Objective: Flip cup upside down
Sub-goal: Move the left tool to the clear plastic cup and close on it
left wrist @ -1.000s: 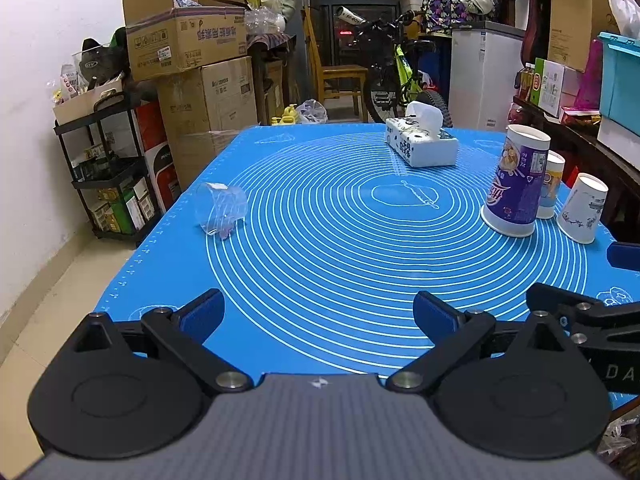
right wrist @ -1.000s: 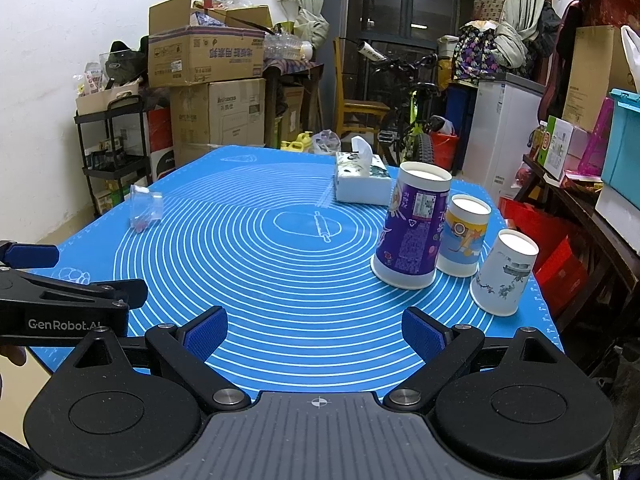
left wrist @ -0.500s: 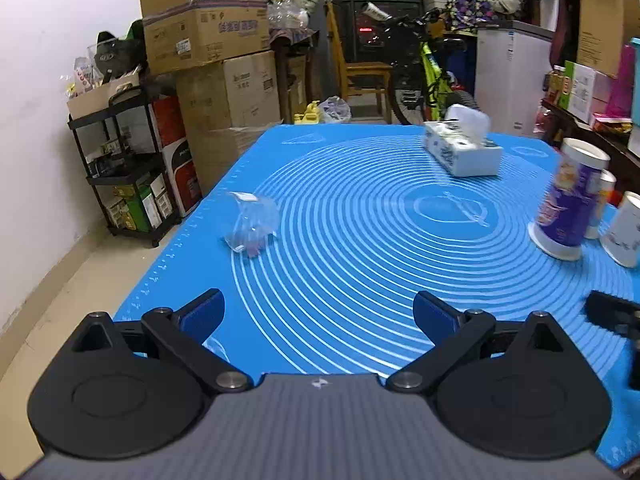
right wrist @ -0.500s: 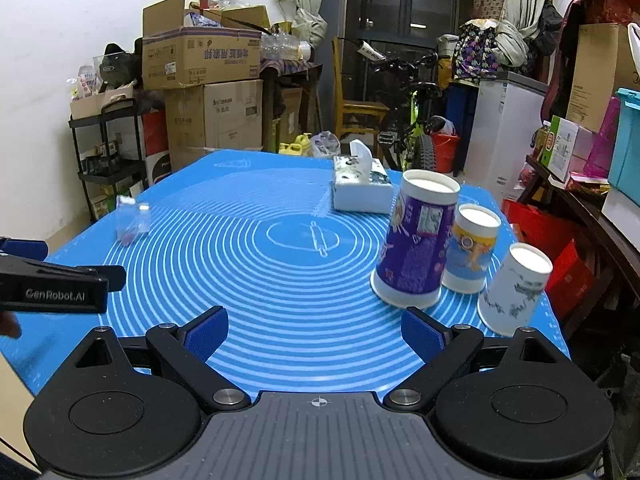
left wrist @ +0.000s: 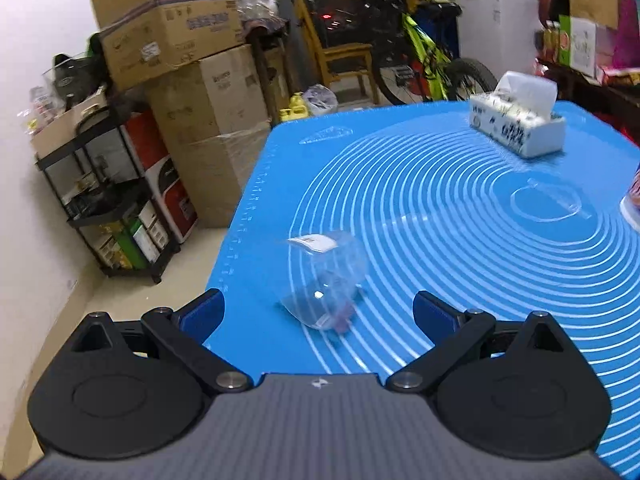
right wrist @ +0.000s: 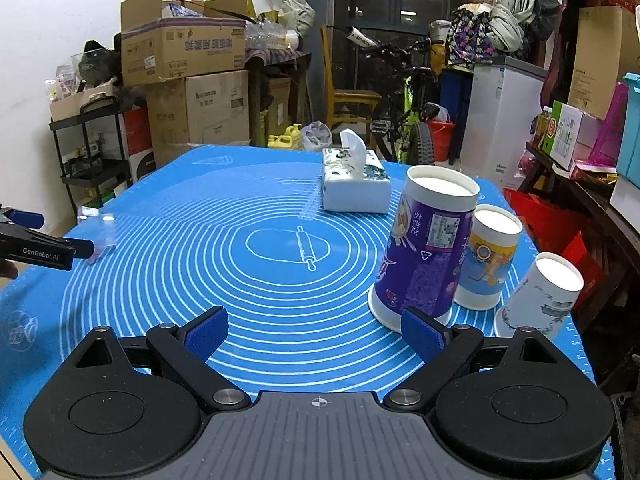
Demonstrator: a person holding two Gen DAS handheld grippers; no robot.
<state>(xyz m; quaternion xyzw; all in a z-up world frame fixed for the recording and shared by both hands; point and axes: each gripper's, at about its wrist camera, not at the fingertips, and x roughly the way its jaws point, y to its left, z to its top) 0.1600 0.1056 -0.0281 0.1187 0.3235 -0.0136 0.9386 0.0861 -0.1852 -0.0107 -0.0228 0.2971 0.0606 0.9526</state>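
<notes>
A clear plastic cup (left wrist: 326, 280) lies on the blue mat (left wrist: 460, 240) near its left edge, a white label at its far end. My left gripper (left wrist: 318, 314) is open, the cup just ahead between its fingers, untouched. In the right wrist view the cup (right wrist: 100, 236) is faint at far left, beside the left gripper's finger (right wrist: 40, 250). My right gripper (right wrist: 316, 334) is open and empty above the mat's near side. Three paper cups stand upside down at right: a tall purple one (right wrist: 426, 248), a yellow-blue one (right wrist: 486, 258), a white one (right wrist: 540, 296).
A tissue box (right wrist: 354, 182) sits at the far middle of the mat, also in the left wrist view (left wrist: 518, 128). Stacked cardboard boxes (left wrist: 192, 80), a black shelf (left wrist: 108, 200), a bicycle (right wrist: 400, 100) and a white freezer (right wrist: 504, 120) surround the table.
My left gripper has swung left and moved forward, so the clear cup now lies just ahead between its fingers. My right gripper has drifted slightly toward the paper cups.
</notes>
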